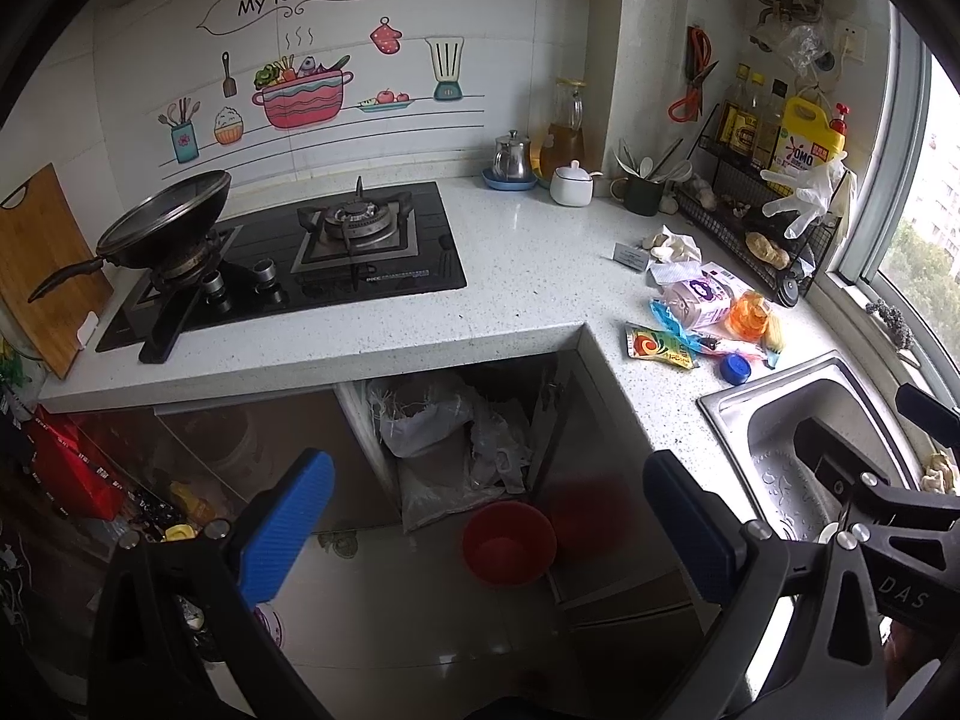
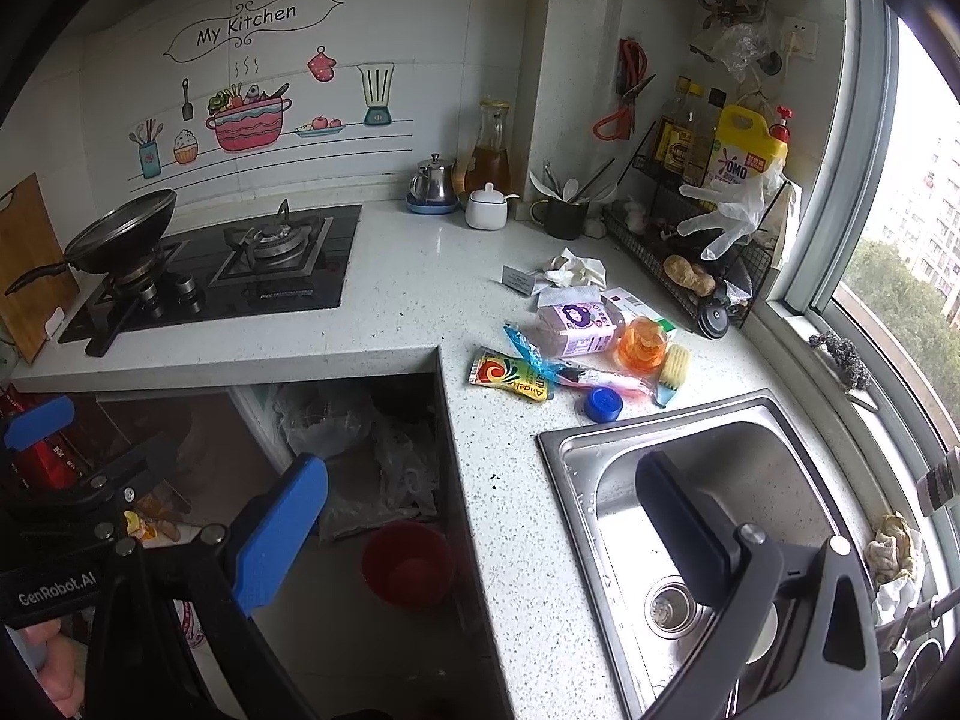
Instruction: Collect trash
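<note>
On the counter, right of centre in both views, a little heap of trash is seen:
Trash pile: bunched near the sink's upper left corner, well apart from both grippers
Yellow packet: lying flat at the pile's left edge, nearest the counter's inner corner
Blue wrapper: laid across the packet's top right, touching it
Purple pouch: just above the wrapper, lying on its side
Orange cup: right of the pouch, touching it
Blue cap: at the bottom of the pile, just beside the sink rim
Crumpled paper: at the top of the pile, next to a small card
Left gripper: spread wide at the bottom of its own frame, nothing between the blue pads, hung over the floor in front of the cupboard
Right gripper: also spread wide and empty, one finger seen over the sink, the other over the open cupboard
Red bucket: on the floor, lower centre, below the open cupboard stuffed with bags
Stove: centre left, with a wok tilted on the left burner
Rack: upper right by the window, a clear glove draped on it
</note>
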A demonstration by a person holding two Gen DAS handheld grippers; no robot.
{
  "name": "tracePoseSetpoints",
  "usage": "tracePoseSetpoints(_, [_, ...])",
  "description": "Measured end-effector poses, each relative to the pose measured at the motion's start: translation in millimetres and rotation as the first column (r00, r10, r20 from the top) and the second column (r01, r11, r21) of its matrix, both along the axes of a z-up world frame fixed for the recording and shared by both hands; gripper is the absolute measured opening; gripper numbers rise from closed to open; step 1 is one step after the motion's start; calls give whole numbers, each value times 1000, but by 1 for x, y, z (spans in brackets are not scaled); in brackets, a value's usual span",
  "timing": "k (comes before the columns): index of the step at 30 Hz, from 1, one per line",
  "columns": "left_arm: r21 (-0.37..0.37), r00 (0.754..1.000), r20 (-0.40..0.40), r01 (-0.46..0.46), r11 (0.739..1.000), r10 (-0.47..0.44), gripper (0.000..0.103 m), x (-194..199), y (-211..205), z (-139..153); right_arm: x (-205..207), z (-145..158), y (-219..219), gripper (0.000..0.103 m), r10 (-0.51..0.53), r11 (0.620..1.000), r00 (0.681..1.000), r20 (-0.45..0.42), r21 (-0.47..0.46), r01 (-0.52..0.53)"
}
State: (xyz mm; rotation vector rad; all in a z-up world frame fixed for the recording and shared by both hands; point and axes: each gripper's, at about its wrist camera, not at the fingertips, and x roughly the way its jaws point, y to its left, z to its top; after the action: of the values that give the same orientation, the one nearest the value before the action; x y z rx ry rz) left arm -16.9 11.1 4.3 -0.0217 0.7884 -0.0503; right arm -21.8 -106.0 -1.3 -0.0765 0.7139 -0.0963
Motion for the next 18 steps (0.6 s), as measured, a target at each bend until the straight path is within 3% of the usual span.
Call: tracePoseSetpoints(18, [19,1000,3,16,1000,-16,102,4,-2,-3,5,-5,-2,103,-7,1000,1000,-11,-4,7])
